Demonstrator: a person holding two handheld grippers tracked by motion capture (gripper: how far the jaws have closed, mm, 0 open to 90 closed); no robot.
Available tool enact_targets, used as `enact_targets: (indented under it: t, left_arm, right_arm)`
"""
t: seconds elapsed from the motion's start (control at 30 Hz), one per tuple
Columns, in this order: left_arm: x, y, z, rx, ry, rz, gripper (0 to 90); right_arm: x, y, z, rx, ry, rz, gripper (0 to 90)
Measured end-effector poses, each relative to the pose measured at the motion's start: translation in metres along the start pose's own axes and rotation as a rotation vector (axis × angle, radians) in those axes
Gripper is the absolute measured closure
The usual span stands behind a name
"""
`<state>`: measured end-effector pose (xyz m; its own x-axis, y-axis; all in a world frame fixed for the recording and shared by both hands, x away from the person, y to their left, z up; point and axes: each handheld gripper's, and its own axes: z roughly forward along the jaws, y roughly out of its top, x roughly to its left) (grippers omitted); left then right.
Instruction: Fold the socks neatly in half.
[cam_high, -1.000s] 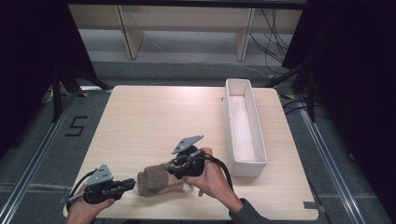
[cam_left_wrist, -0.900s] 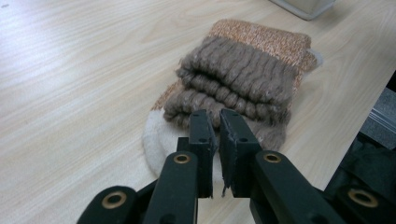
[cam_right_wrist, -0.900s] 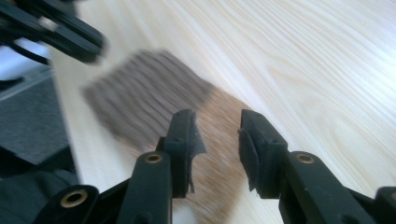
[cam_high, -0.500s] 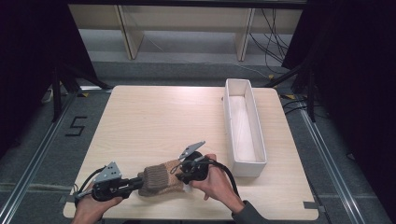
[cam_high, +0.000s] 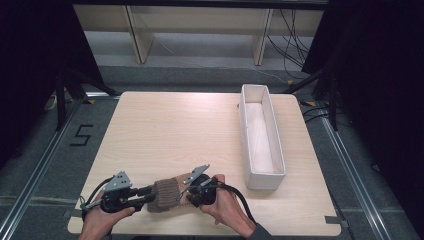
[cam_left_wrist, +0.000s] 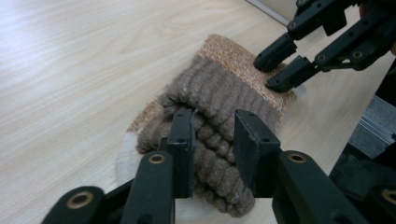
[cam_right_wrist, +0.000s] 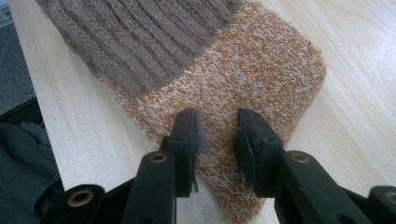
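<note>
High view: sock (cam_high: 167, 194) lies folded at the desk's (cam_high: 170, 130) near edge, between my two hand-held grippers.
Left hand-held gripper (cam_left_wrist: 214, 140): jaws just been opening, ribbed cuff between them, loosely.
Right hand-held gripper (cam_right_wrist: 218, 135): narrow gap, tips down on the orange foot, nothing pinched.
Handling: light, soft, floppy; grab the thick cuff.

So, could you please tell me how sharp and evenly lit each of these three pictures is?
High view: the table is brightly lit, the surroundings fall into near black, and the sock is small and soft. Left gripper view: the sock's ribbed cuff is sharp, the near jaws slightly blurred. Right gripper view: the orange knit is crisp, with even light and no glare.
</note>
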<state>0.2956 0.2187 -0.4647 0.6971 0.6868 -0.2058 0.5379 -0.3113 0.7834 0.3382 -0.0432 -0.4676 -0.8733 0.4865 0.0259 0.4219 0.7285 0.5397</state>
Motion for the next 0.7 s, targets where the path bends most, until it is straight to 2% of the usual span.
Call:
enact_targets:
  t: [0.07, 0.17, 0.23, 0.27, 0.3, 0.33, 0.37, 0.43, 0.47, 0.5, 0.53, 0.63, 0.67, 0.7]
  left_arm:
    - [0.000, 0.002, 0.003, 0.024, -0.003, -0.002, 64.4]
    - [0.000, 0.006, 0.008, 0.032, -0.011, -0.015, 61.2]
    - [-0.001, 0.008, 0.011, 0.062, -0.021, -0.035, 56.5]
    - [0.000, 0.009, 0.011, 0.076, -0.023, -0.018, 54.1]
    - [-0.003, 0.009, 0.014, 0.052, -0.011, -0.047, 53.0]
    - [-0.002, 0.009, 0.015, 0.068, -0.011, -0.042, 51.0]
    - [-0.003, 0.009, 0.018, 0.062, -0.018, -0.065, 48.5]
    - [-0.003, 0.010, 0.021, 0.079, -0.009, -0.061, 45.0]
    - [-0.001, 0.010, 0.022, 0.115, -0.005, -0.030, 45.6]
    - [-0.003, 0.010, 0.025, 0.091, -0.002, -0.047, 46.9]
    - [-0.001, 0.010, 0.025, 0.111, -0.007, -0.023, 49.7]
    - [0.000, 0.008, 0.028, 0.099, 0.005, 0.014, 67.0]
    - [-0.001, 0.007, 0.030, 0.076, 0.003, 0.002, 73.4]
    - [-0.001, 0.007, 0.029, 0.084, 0.012, 0.032, 76.6]
  right_arm:
    - [-0.001, 0.000, 0.000, -0.005, 0.001, -0.006, 68.4]
    - [-0.001, -0.001, -0.003, -0.008, 0.027, 0.017, 68.1]
    - [-0.003, -0.003, -0.003, -0.017, 0.034, 0.026, 67.9]
    - [-0.003, -0.003, -0.003, -0.017, 0.038, 0.035, 67.4]
    - [-0.003, -0.003, -0.003, -0.023, 0.036, 0.030, 66.8]
    - [-0.003, -0.003, -0.003, -0.024, 0.043, 0.030, 66.4]
    - [-0.004, -0.003, -0.002, -0.029, 0.042, 0.025, 66.3]
    - [-0.004, -0.003, -0.003, -0.033, 0.047, 0.029, 64.6]
    - [-0.004, -0.003, -0.003, -0.035, 0.051, 0.033, 63.4]
    - [-0.004, -0.003, -0.004, -0.038, 0.052, 0.034, 62.0]
    - [-0.005, -0.003, -0.005, -0.041, 0.053, 0.037, 60.8]
    - [-0.006, -0.004, -0.009, -0.057, 0.053, 0.052, 58.5]
    - [-0.006, -0.004, -0.011, -0.062, 0.052, 0.062, 57.4]
    - [-0.007, -0.005, -0.014, -0.074, 0.048, 0.059, 57.2]
